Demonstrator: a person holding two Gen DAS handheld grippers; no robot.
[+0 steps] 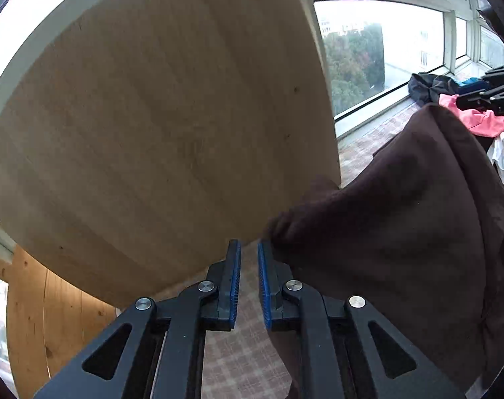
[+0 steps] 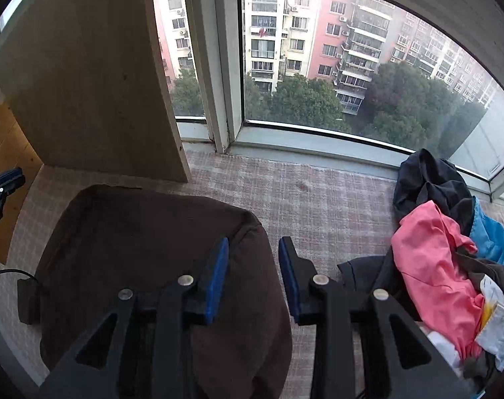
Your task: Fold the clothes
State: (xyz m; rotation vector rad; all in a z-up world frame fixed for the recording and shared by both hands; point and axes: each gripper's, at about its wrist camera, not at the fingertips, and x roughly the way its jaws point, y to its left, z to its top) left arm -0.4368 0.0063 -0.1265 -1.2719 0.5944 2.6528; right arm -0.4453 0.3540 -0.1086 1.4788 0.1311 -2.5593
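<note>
on the checked mat, a brown garment lies folded near its left edge; left gripper and right gripper both stand apart, gripping nothing.

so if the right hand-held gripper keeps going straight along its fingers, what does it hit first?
Probably the checked cloth on the sill, just right of the brown garment. The right hand-held gripper is open, nothing between its fingers; depth is unclear.
</note>
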